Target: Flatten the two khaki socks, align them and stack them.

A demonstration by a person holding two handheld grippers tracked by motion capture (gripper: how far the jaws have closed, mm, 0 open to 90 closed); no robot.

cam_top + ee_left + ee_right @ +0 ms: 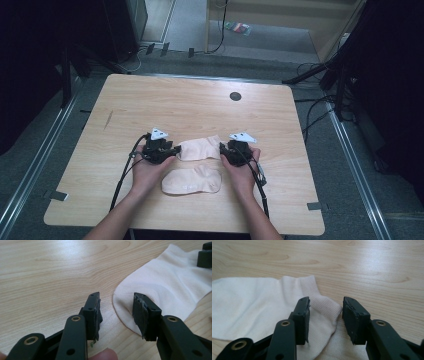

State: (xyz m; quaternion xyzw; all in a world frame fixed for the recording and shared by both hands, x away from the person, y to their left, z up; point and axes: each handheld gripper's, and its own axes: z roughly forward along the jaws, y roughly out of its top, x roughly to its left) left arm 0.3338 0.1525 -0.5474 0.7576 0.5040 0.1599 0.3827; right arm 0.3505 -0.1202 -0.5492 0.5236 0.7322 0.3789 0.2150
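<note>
I'm bracketing the far sock (200, 148), lying flat mid-bench, my left fingers (116, 315) parted at its toe at 9 o'clock, right fingers (325, 320) parted over its cuff at 3; nothing gripped yet, near sock (192, 181) untouched at 6.

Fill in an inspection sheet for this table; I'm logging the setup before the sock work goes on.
Surface: wooden table, a dark round hole near its far edge.
Job's things: far sock flat between the grippers; near sock flat, closer to the person.
Clutter: nothing seen.
Grippers: left gripper open, jaws astride the far sock's toe edge; right gripper open, jaws astride its ribbed cuff; neither grips yet.
Cables: a black cable from the left gripper, another from the right, both trailing toward the near edge.
Surroundings: grey floor, loose wires, dark stands.
</note>
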